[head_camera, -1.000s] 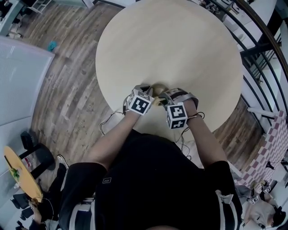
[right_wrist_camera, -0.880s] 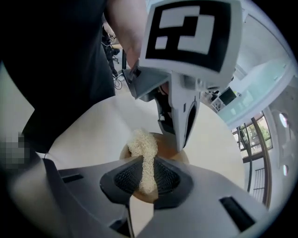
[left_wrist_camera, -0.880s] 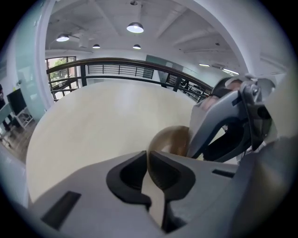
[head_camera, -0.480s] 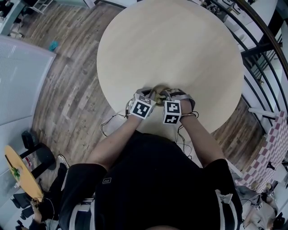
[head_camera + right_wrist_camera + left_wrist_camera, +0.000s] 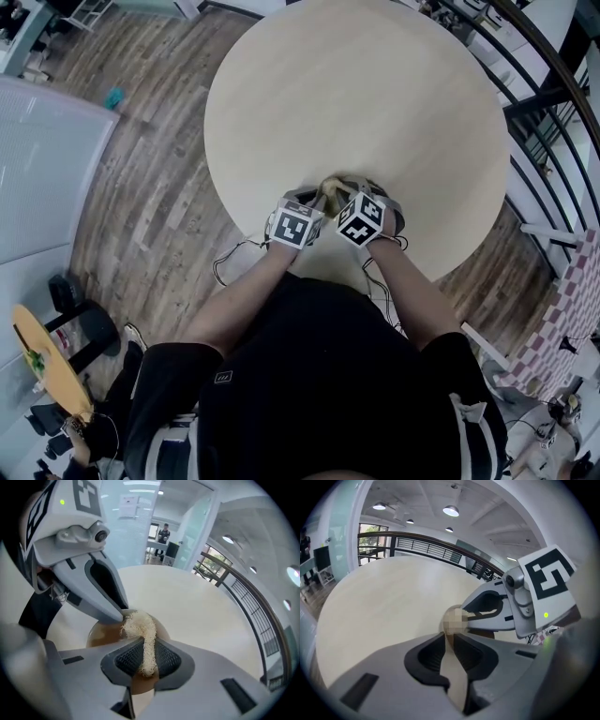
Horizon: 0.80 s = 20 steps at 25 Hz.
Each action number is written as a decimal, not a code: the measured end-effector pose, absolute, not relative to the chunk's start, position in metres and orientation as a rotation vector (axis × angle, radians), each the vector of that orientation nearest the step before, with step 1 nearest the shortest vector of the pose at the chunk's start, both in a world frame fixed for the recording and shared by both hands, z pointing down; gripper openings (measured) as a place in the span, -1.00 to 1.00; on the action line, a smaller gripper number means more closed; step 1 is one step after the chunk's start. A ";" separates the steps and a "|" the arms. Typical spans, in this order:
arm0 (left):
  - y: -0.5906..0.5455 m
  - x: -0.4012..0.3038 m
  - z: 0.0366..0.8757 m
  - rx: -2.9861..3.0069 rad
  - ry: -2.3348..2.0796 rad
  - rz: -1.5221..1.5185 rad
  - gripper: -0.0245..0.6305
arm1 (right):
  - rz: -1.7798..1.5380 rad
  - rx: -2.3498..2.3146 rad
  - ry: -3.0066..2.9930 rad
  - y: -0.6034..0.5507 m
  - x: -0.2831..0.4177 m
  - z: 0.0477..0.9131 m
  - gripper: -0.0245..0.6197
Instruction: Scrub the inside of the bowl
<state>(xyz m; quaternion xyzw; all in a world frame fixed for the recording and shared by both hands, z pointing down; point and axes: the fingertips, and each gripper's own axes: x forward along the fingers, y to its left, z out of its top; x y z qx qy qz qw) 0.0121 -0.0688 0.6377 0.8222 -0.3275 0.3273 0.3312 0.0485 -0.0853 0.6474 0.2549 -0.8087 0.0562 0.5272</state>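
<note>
A small brown wooden bowl (image 5: 343,181) (image 5: 104,633) sits near the front edge of the round pale table (image 5: 356,84). My right gripper (image 5: 349,194) (image 5: 146,654) is shut on a pale fibrous loofah scrubber (image 5: 140,626), whose curled head lies inside the bowl. My left gripper (image 5: 315,199) (image 5: 449,641) is at the bowl's left side. Its jaws have just been opening and now stand slightly parted, with the bowl's rim between them. One left fingertip (image 5: 119,613) rests by the rim next to the scrubber.
The table's front edge runs just under both hands, with wooden floor (image 5: 150,187) below. A dark railing (image 5: 548,84) curves along the right. A small yellow side table (image 5: 42,361) stands at the lower left. A person (image 5: 164,531) stands far off.
The right gripper has rolled, moved a little left and forward, and come down over the bowl. The left gripper has stayed by the bowl's left side.
</note>
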 end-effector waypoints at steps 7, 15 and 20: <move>-0.074 0.013 0.636 2.119 -0.862 0.813 -0.74 | 0.340 0.855 -2.111 -0.107 0.064 0.601 -0.70; -0.074 0.014 0.638 2.122 -0.858 0.865 -0.77 | -0.119 0.317 -2.062 -0.059 0.054 0.582 -0.70; -0.073 0.018 0.639 2.120 -0.847 0.849 -0.80 | -0.218 0.027 -1.887 -0.024 0.051 0.628 -0.70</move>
